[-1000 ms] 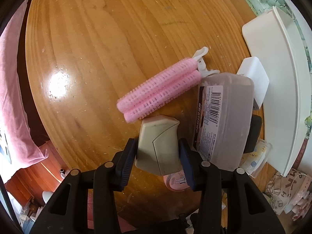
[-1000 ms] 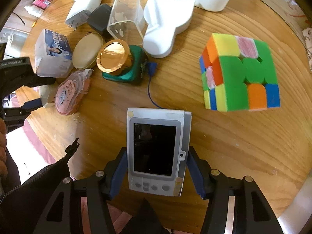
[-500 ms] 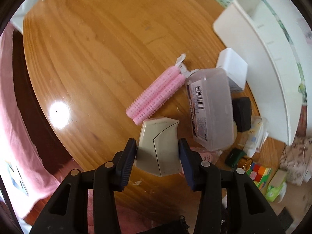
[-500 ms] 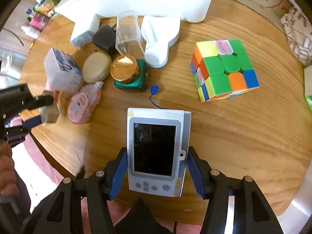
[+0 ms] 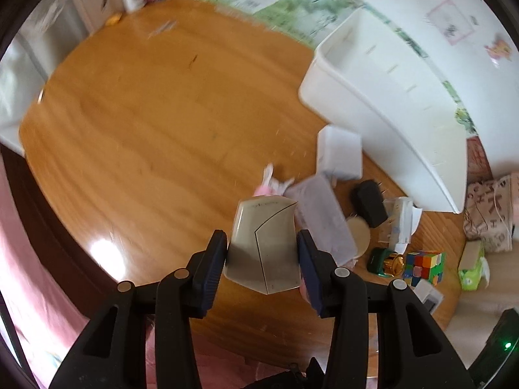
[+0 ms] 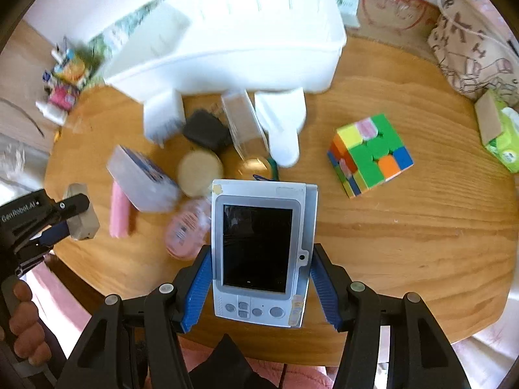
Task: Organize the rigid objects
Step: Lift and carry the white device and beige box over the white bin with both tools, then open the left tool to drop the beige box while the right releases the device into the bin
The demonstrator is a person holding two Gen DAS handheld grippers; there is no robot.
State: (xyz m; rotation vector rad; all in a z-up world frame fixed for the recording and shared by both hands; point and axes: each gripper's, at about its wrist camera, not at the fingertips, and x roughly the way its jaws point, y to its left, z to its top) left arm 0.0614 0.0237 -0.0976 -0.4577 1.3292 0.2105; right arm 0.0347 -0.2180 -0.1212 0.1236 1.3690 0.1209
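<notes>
Wooden table [image 6: 405,227], one cube [image 6: 369,154], two gripped devices

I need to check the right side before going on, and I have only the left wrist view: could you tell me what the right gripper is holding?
Observer: The right gripper is shut on a silver handheld device with a dark screen, held above the wooden table.
Operator: Thank you. Is my left gripper visible from there?
Observer: Yes, the left gripper shows at the left edge, clamped on the beige case, with the person's hand on its handle.
Operator: And what is beside that case?
Observer: A pink hair roller lies on the table just right of it.
</notes>
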